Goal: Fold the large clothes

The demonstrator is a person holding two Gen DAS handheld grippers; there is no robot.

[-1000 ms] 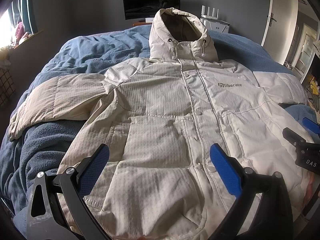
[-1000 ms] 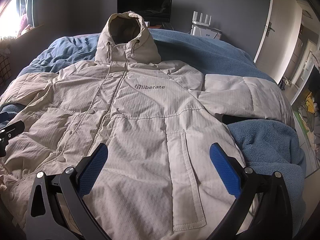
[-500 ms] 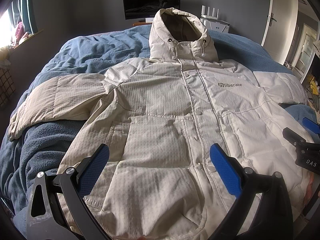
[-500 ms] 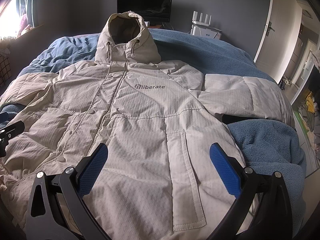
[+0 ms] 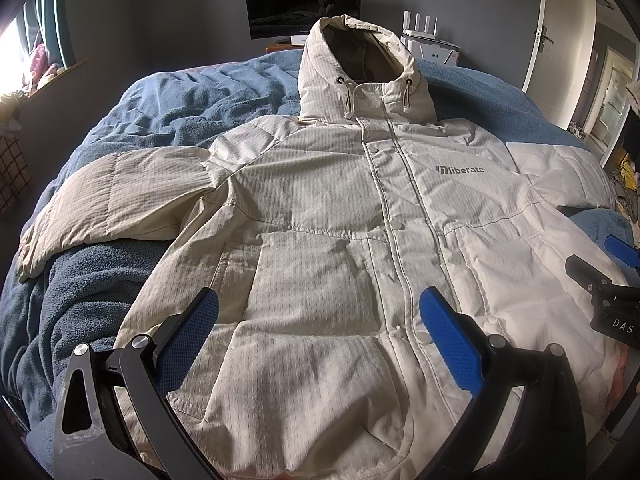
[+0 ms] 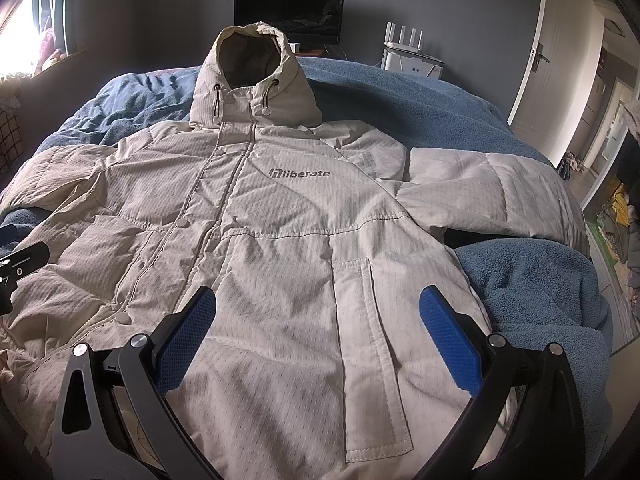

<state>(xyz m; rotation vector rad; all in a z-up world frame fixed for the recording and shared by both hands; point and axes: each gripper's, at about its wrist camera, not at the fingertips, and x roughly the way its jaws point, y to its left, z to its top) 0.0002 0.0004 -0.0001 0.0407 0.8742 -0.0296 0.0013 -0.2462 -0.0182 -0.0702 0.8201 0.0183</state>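
Here the hooded puffer jacket (image 5: 320, 220) lies face up on the blue bed (image 5: 168, 112), hood farthest, hem nearest. Left gripper (image 5: 316, 320) and right gripper (image 6: 316, 320) hover spread and empty, each nearest its own sleeve.

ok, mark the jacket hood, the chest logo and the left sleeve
hood (image 5: 356, 68), left wrist view, dark inner lining.
chest logo (image 6: 300, 174), right wrist view, middle of the lettering.
left sleeve (image 5: 120, 200), left wrist view, mid-sleeve fabric.

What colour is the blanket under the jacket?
Blue blanket, clearest in the right wrist view.
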